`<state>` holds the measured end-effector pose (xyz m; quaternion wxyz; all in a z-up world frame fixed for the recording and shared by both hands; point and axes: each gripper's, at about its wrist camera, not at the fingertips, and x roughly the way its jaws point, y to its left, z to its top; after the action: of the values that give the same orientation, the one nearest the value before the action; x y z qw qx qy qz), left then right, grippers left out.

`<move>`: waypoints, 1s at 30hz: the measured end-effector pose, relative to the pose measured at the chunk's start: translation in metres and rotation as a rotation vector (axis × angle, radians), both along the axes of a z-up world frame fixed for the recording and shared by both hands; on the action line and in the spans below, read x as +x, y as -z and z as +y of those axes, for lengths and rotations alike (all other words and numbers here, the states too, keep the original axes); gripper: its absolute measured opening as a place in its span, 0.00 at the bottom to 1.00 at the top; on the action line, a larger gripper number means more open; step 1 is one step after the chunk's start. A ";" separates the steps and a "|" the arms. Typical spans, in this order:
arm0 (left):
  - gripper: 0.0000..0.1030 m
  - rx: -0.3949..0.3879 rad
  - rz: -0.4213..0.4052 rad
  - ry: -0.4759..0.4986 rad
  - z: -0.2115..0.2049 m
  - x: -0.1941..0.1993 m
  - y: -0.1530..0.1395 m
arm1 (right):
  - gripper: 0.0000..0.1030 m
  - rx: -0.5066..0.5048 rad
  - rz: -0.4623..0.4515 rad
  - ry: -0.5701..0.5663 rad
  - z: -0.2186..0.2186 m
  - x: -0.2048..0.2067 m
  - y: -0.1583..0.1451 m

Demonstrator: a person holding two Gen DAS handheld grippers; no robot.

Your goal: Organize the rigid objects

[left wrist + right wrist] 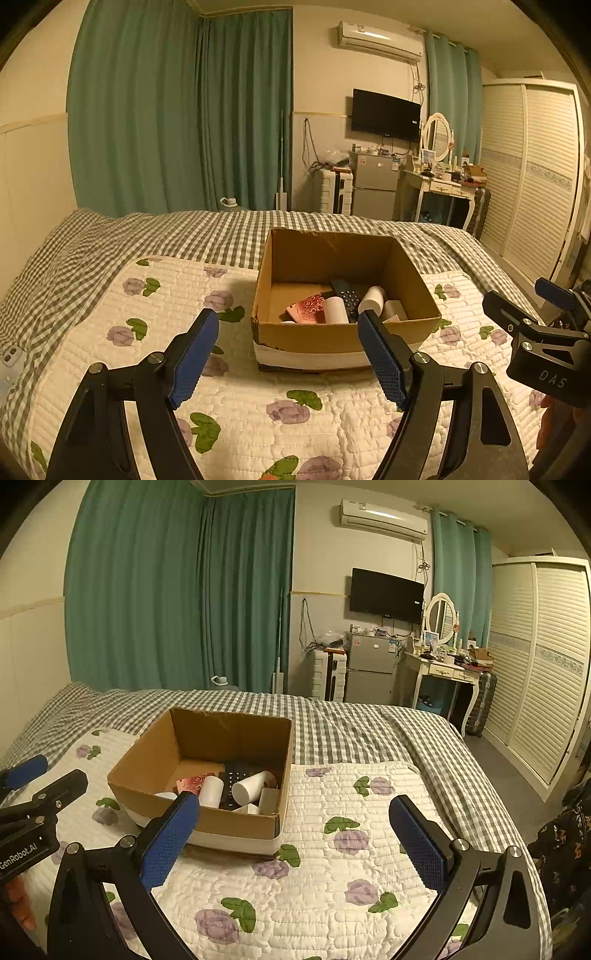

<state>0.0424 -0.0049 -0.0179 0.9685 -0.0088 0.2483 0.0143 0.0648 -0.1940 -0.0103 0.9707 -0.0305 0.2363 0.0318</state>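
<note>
An open cardboard box (pixel 317 336) stands on the flowered quilt (pixel 236 402); it also shows in the right wrist view (pixel 236 825). Inside lie a black remote (pixel 347 297), a white cup (pixel 372 298), a white roll (pixel 335 311) and a red patterned box (pixel 307 308). The same remote (pixel 233 781), cup (pixel 253 786) and roll (pixel 211 791) show in the right wrist view. My left gripper (pixel 288 332) is open and empty, just in front of the box. My right gripper (pixel 293 819) is open and empty, right of the box.
The quilt lies on a bed with a grey checked sheet (pixel 221 232). Green curtains (pixel 177 110), a small fridge (pixel 375 184), a dressing table (pixel 443 188) and a white wardrobe (pixel 532 177) stand beyond the bed. The right gripper's body (pixel 543 339) is close at the right.
</note>
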 end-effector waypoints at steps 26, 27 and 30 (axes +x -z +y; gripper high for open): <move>0.78 0.018 -0.004 0.008 -0.001 0.000 0.002 | 1.00 -0.002 0.007 0.013 0.000 0.002 0.004; 0.78 0.019 -0.004 0.008 -0.001 0.000 0.002 | 1.00 -0.001 0.007 0.014 -0.001 0.002 0.004; 0.78 0.017 -0.004 0.009 -0.001 0.000 0.002 | 1.00 0.000 0.008 0.014 0.000 0.002 0.004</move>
<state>0.0425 -0.0063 -0.0199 0.9691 0.0007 0.2463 0.0122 0.0666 -0.1944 -0.0147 0.9699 -0.0289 0.2406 0.0249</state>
